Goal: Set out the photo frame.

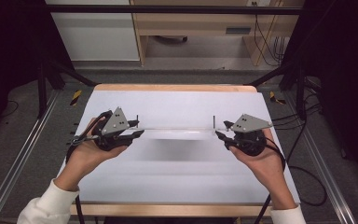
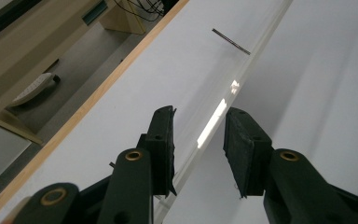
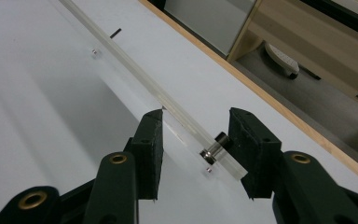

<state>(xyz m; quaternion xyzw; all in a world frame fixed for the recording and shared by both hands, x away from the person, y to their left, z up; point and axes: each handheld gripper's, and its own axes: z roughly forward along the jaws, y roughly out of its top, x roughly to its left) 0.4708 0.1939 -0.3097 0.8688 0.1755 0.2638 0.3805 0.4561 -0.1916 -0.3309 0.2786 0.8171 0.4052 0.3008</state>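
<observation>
Hands hold two grippers over a white table (image 1: 177, 182); a clear plastic strip (image 1: 177, 129) spans between them, its ends between the jaws; the left gripper (image 2: 198, 140) and right gripper (image 3: 196, 140) both have jaws apart around the strip, not clamped; a small metal pin (image 3: 213, 148) crosses the strip's right end.

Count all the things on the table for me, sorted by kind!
Black grippers, left and right: 2
Clear plastic panel standing between them: 1
Thin dark pins sticking up from the panel: 2
Total: 5
</observation>
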